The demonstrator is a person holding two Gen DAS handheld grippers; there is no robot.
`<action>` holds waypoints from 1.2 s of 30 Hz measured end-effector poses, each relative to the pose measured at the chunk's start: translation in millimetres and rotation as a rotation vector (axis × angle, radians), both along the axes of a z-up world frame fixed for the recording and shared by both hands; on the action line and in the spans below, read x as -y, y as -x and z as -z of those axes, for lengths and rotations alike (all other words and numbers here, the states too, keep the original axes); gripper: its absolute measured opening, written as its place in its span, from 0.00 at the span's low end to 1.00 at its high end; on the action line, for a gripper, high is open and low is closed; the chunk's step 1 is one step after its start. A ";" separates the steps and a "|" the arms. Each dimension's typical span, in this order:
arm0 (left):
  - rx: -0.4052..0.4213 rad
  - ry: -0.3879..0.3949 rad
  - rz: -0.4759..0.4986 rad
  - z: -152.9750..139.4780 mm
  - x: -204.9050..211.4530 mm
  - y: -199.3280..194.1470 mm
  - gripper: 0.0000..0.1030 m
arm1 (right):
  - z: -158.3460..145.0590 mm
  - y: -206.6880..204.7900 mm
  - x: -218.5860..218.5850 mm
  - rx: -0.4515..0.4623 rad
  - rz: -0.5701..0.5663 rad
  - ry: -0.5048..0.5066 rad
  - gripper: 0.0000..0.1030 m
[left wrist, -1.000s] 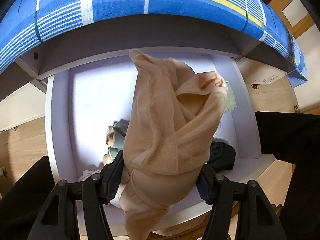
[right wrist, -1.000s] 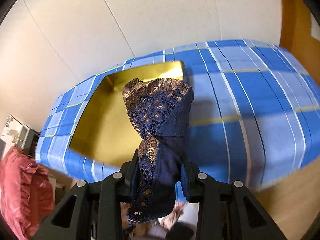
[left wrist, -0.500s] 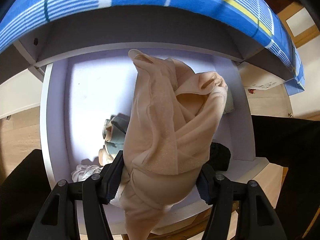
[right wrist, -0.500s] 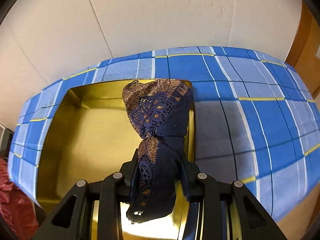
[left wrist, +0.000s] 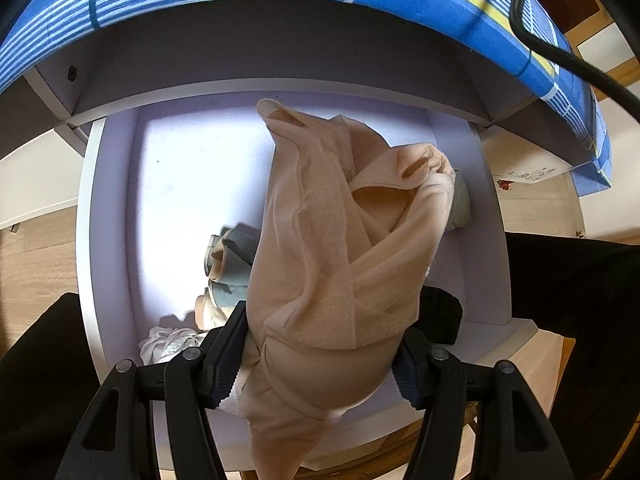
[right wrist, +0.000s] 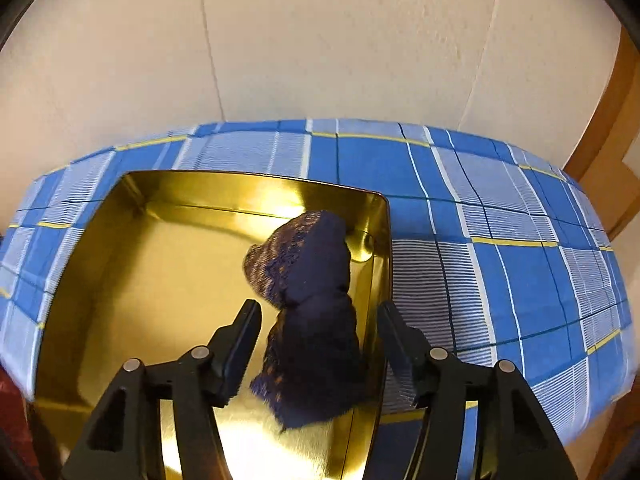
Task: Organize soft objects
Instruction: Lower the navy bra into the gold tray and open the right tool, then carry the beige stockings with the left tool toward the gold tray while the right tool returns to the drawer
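Blue plaid cloth covers the surface ahead of our right gripper, whose jaws are opening; the navy lace garment sits loose between them in the gold tin. Our left gripper clamps a beige garment above the white drawer.

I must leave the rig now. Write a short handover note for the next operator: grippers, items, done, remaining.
Right gripper: jaws opening, pads off the navy lace garment, which is dropping into the gold tin on the blue plaid cloth.
Left gripper: clamped on the beige tights, above the white drawer.
Done: navy piece released.
Left: place the tights; more soft items lie in the drawer.
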State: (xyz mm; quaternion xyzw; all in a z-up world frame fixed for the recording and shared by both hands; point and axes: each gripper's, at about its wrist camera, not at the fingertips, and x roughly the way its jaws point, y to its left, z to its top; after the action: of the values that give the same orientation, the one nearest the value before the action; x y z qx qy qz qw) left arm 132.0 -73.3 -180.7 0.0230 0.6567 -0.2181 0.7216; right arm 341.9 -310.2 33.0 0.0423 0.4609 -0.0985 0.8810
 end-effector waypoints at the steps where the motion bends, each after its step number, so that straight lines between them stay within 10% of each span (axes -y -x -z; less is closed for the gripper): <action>1: 0.001 -0.003 -0.001 0.2 0.3 0.1 0.62 | -2.9 9.1 1.1 0.017 -0.005 -0.015 0.62; 24: 0.044 0.030 -0.046 -1.4 -8.9 2.5 0.62 | 27.5 193.6 14.4 0.159 0.006 -0.178 0.65; 36: 0.073 0.014 -0.044 -8.0 -12.1 10.6 0.62 | 121.9 234.8 -27.6 -0.066 -0.104 -0.231 0.66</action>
State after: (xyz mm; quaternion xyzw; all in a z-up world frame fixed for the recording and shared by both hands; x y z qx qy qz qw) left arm 121.4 -61.2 -172.7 0.0115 0.6287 -0.2055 0.7499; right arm 107.1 -282.6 -88.9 0.1161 0.4993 -0.0002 0.8586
